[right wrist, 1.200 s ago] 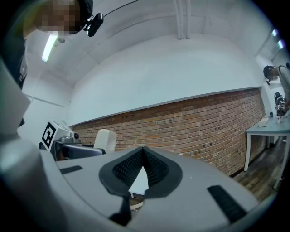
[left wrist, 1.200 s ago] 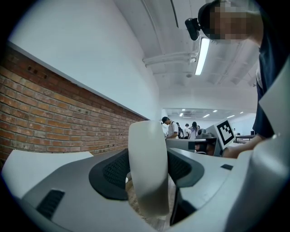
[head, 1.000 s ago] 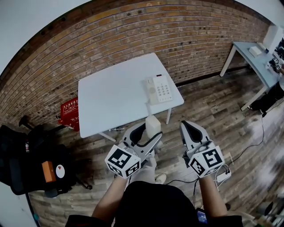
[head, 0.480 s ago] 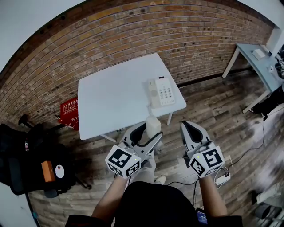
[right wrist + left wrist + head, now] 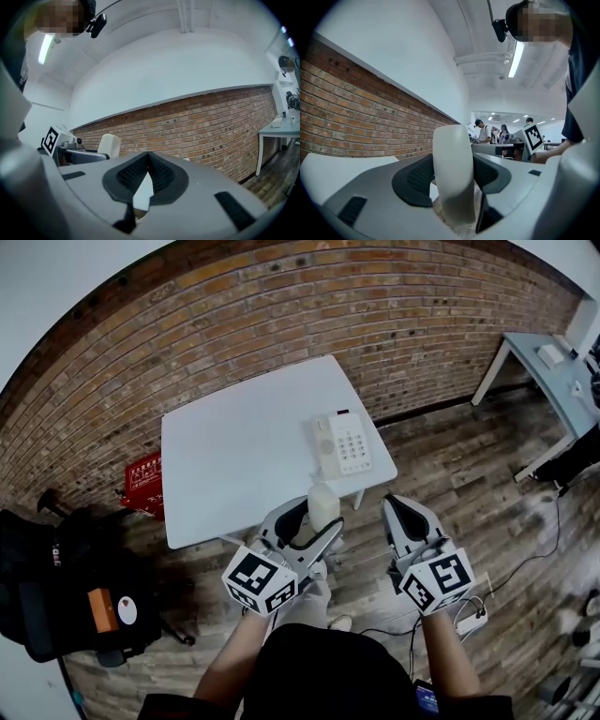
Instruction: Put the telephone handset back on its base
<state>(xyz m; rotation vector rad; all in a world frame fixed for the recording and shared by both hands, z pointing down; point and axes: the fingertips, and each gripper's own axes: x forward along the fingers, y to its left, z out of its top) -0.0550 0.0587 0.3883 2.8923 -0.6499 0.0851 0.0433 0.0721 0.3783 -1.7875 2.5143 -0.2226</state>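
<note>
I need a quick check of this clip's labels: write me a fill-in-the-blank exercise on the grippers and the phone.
1. The left gripper is shut on the white ___.
2. The right gripper is ___, with nothing between its jaws.
3. The telephone base stands near a corner of the ___ table.

Missing words: handset; shut; white.

Open tabletop [image 5: 234,446] spreads left of the telephone base [image 5: 345,443], which stands alone near its right edge
</note>
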